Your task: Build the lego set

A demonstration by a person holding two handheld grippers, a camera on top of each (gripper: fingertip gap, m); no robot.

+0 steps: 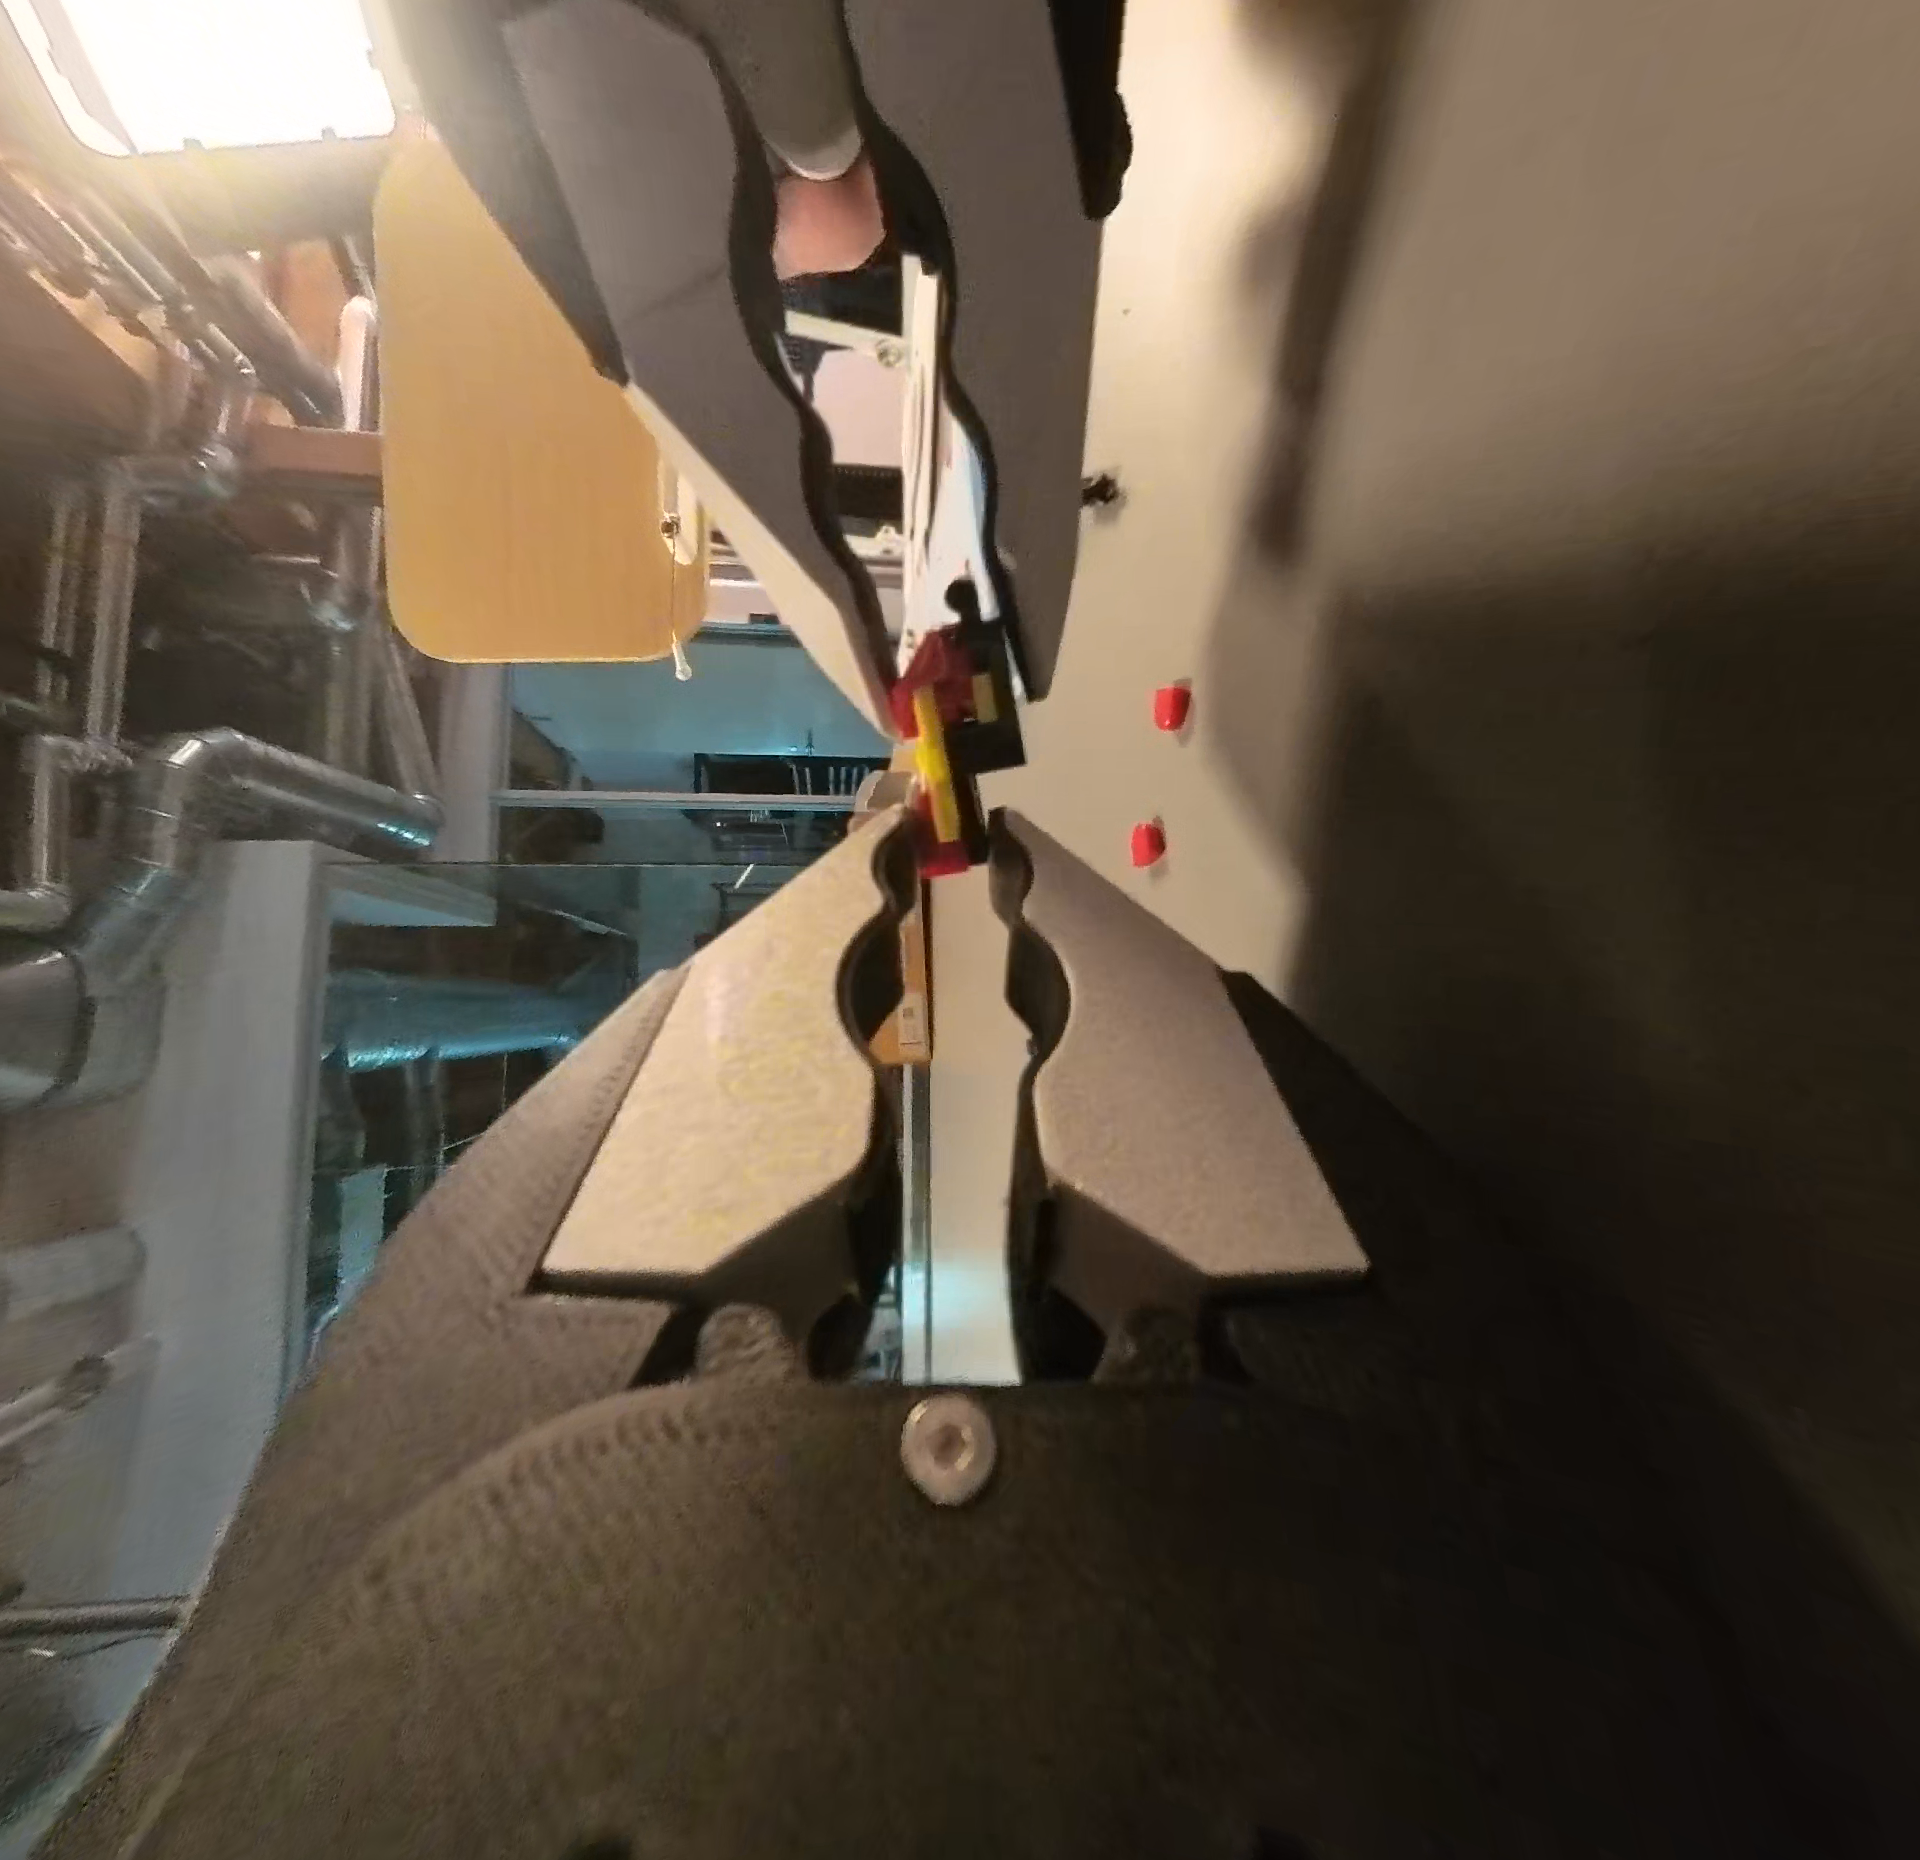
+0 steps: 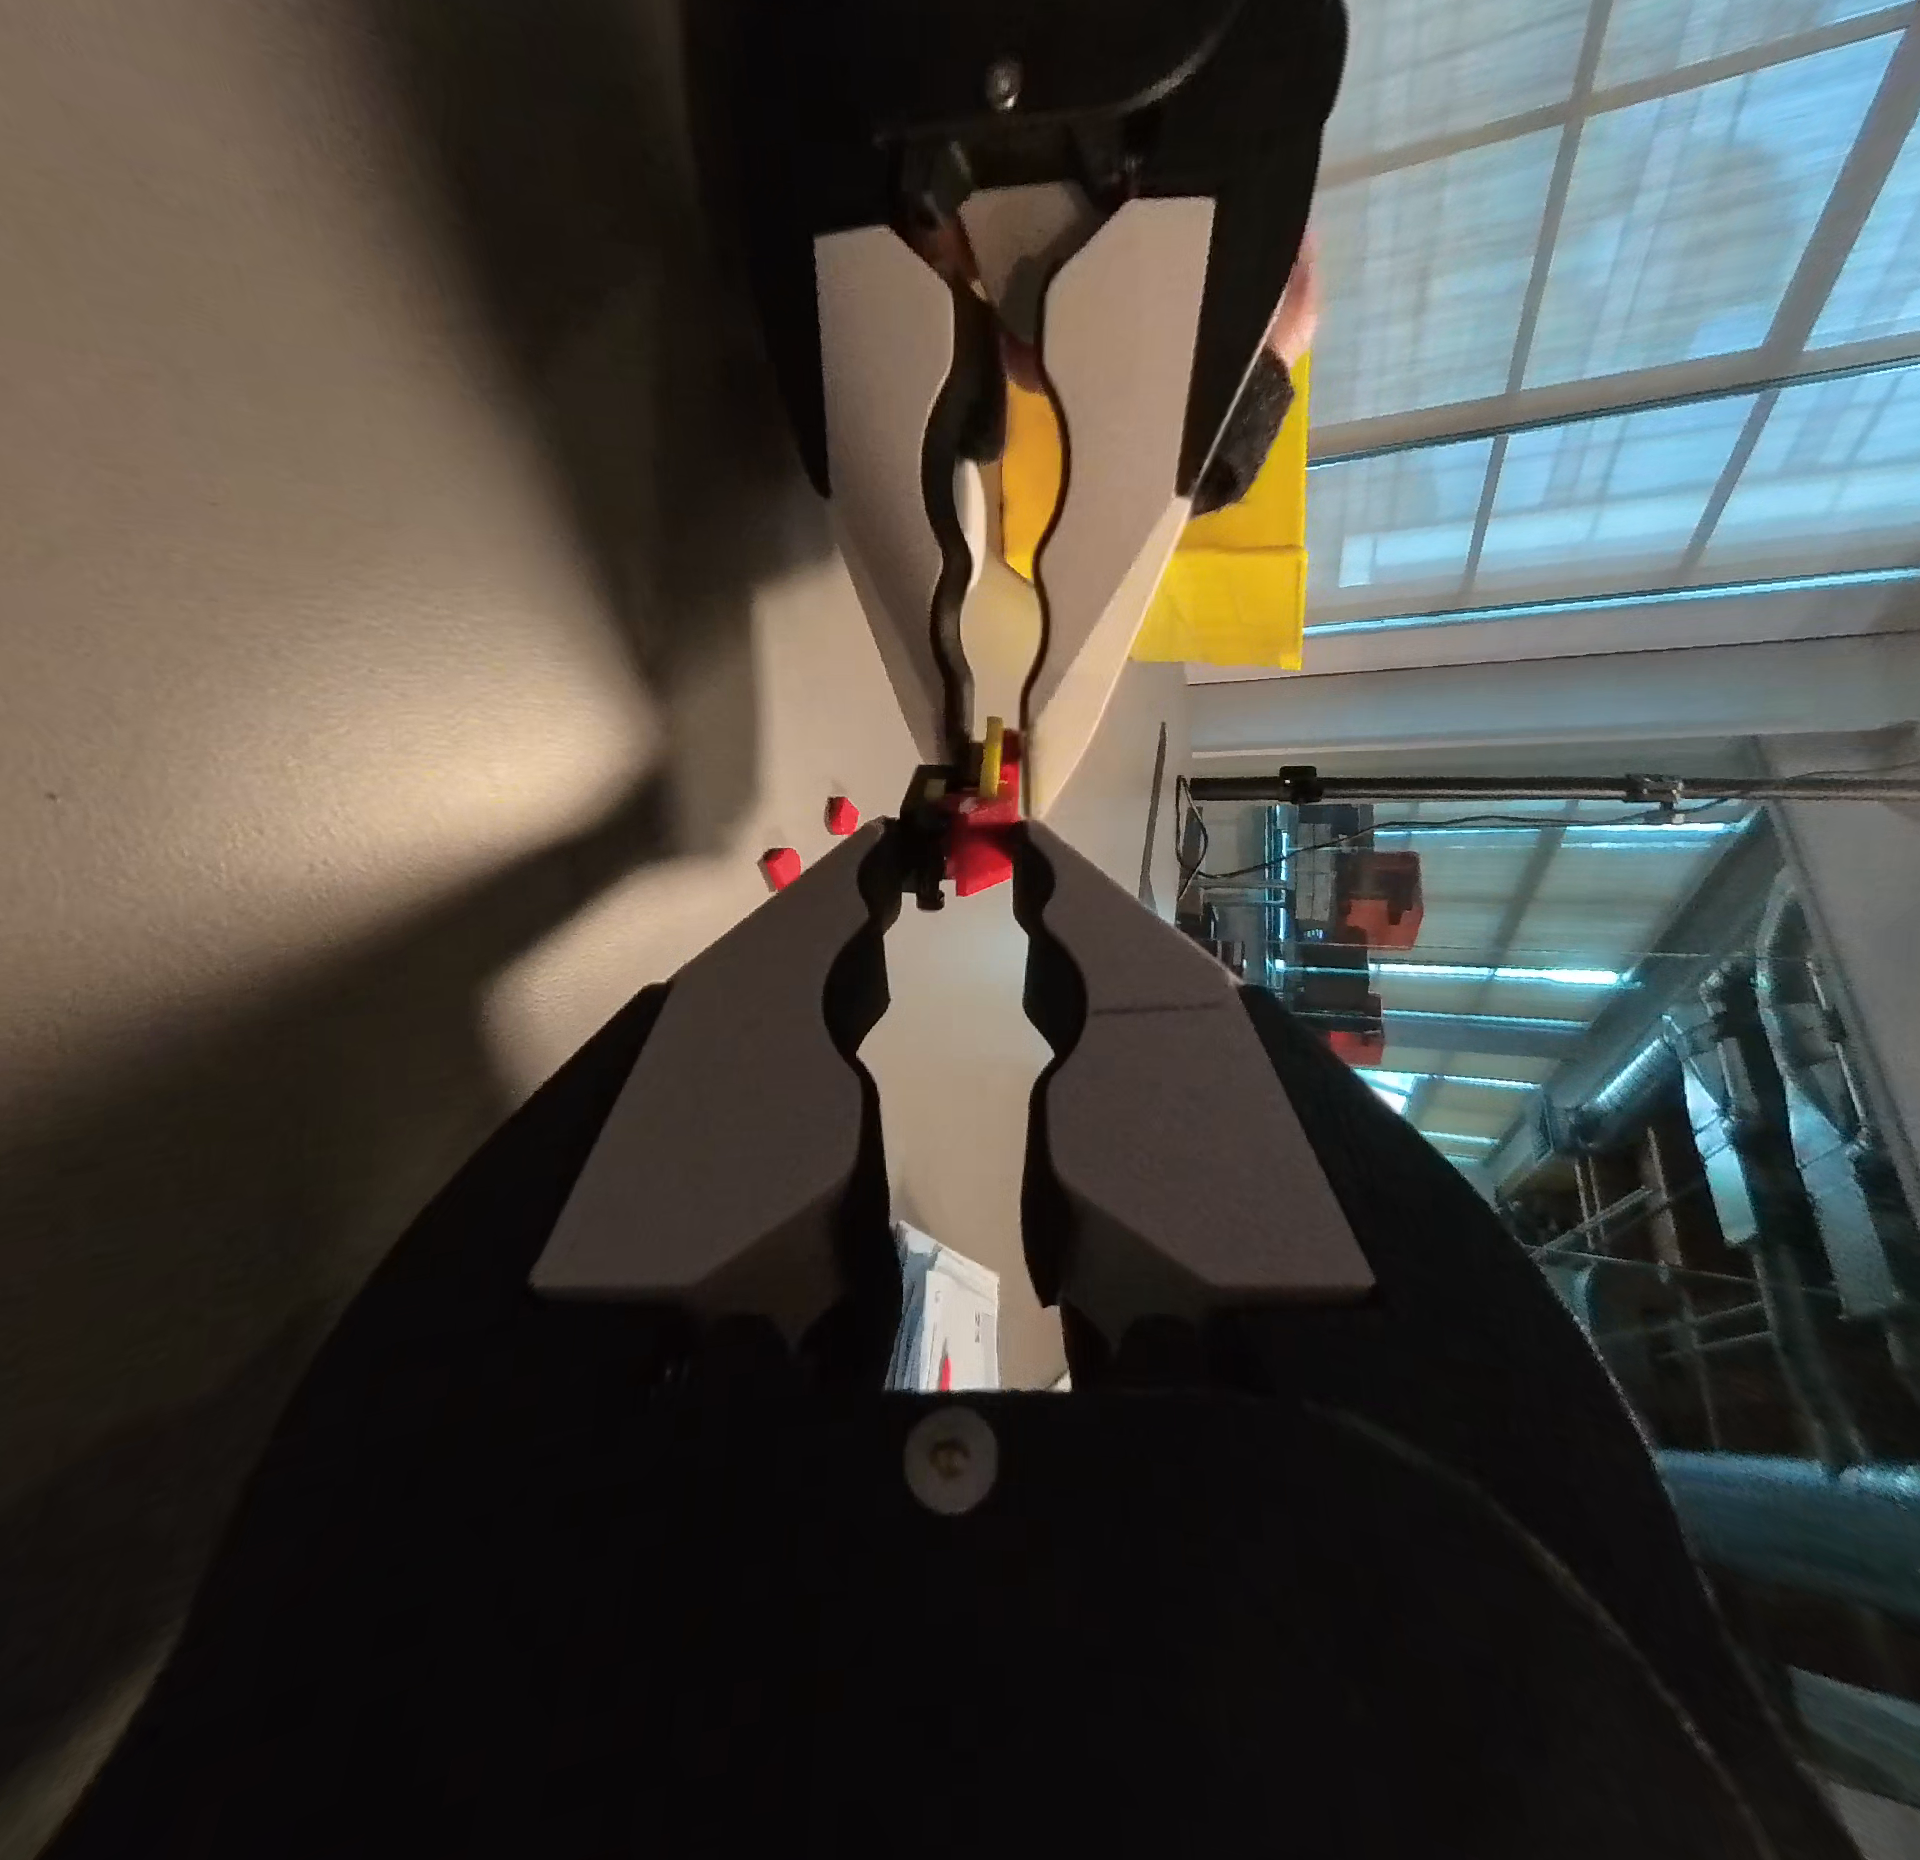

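A small lego assembly of red, yellow and black pieces (image 1: 951, 771) is held in the air between my two grippers, which face each other tip to tip. My left gripper (image 1: 948, 831) is shut on its red and yellow end (image 1: 940, 802). My right gripper (image 1: 966, 688) is shut on its black and red end (image 1: 987, 714). In the right wrist view my right gripper (image 2: 951, 842) clamps the red and black part (image 2: 971, 849), and my left gripper (image 2: 987, 756) clamps the yellow piece (image 2: 994, 756). Whether the two parts are pressed together cannot be told.
Two loose red pieces (image 1: 1172, 707) (image 1: 1146, 842) lie on the white table (image 1: 1507, 356), and also show in the right wrist view (image 2: 840, 813) (image 2: 779, 865). A yellow bin (image 2: 1247, 584) stands at the table's edge. An instruction sheet (image 2: 945, 1322) lies behind my right gripper. The tips of both grippers are at nearly the same place.
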